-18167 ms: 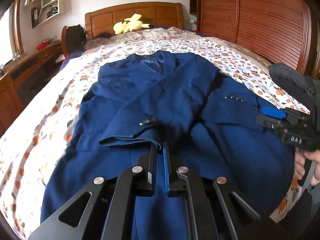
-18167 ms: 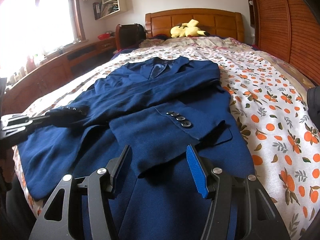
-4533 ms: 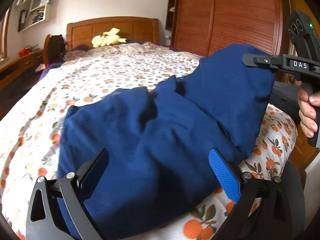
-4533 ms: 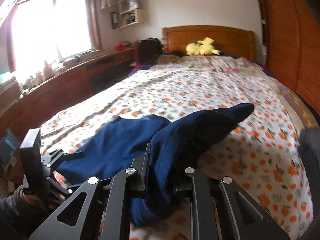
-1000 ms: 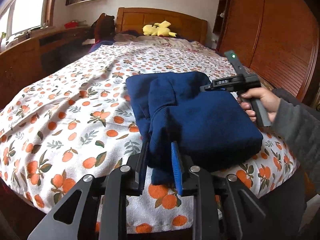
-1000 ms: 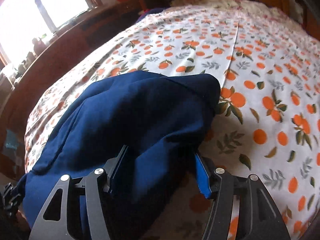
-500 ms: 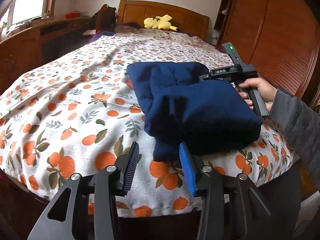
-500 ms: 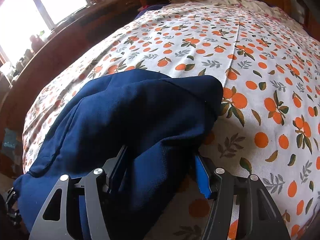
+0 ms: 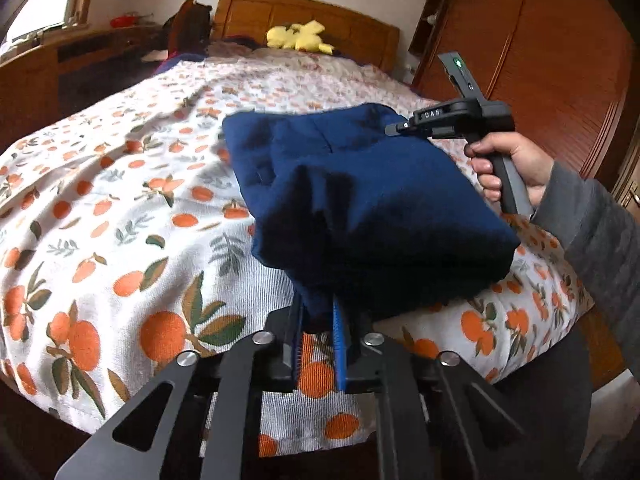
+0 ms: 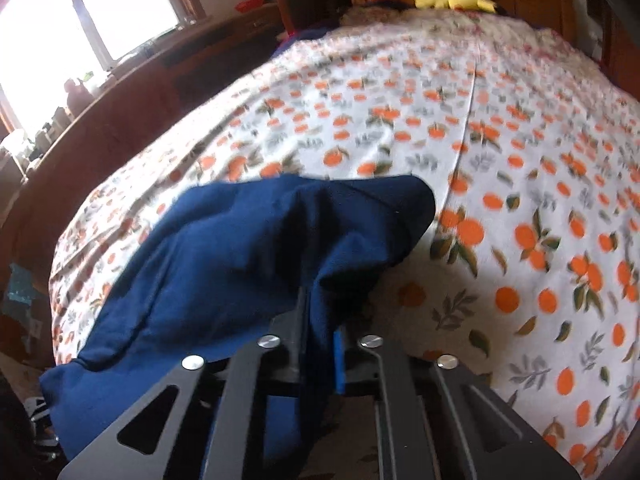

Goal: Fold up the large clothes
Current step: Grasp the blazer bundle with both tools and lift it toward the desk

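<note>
While the folded blue jacket (image 9: pixel 372 200) lies at the centre of the frame near the bed's (image 9: pixel 120 216) foot, the left gripper (image 9: pixel 318 320) is closing on its near corner; the right gripper (image 10: pixel 320 320) pinches the opposite edge.

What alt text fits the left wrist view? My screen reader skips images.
The left gripper is closing on the near edge of a folded navy jacket on an orange-print bedspread. A hand holds the right gripper at its far side.
</note>
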Motion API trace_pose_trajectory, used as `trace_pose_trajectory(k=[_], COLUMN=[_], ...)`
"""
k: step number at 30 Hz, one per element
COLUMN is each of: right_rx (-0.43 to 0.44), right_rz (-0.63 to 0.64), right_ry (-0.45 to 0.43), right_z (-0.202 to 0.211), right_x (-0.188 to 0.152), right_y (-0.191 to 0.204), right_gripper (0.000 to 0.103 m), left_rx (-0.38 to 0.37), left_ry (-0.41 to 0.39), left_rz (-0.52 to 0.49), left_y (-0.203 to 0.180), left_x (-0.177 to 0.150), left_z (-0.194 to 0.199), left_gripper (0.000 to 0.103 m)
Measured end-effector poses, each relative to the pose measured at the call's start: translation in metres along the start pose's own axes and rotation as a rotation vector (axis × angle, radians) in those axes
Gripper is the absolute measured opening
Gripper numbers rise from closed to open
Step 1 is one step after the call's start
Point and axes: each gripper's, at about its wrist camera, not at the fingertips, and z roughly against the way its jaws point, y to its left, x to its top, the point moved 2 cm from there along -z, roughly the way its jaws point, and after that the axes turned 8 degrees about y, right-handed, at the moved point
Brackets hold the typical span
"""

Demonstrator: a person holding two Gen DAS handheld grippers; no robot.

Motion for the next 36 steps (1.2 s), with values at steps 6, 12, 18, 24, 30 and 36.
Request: trace_pose_trajectory(k=[6,12,18,24,30,36], right_rx=[-0.04,-0.045,-0.008,0.054,0.121,0.178], right_rz=[0.07,0.124,0.187,0.257,0.311,0.354], right_ry=[-0.111,-0.176,-0.223,-0.262,-0.259,-0.244], right_z=[0.032,0.043,0.037,0.022,-0.009,-0.039], right_x=[0.01,0.031,0.067,0.105,0.127,0.132], right_y=[0.032,0.079,0.152,0.245,0.327,0.391], right_gripper=[0.003,0.003,0.003,0.003,0.003,0.003], left_rx=[-0.013,0.04,0.141,0.279,0.406,0.5], left_ry=[-0.078,-0.167,-0.243,-0.302,-0.325,-0.323], left_rz=[0.01,0.04,0.073,0.144,0.215,0.278], left_y=[0.012,0.053,0.11,0.184,0.251,0.303], left_x=[0.01,0.029,0.044,0.052,0.05,0.039], left_z=[0.022,0.061,0.109,0.161,0.202,0.231], left_gripper=[0.008,0.007,0.007,0.007,0.007,0.007])
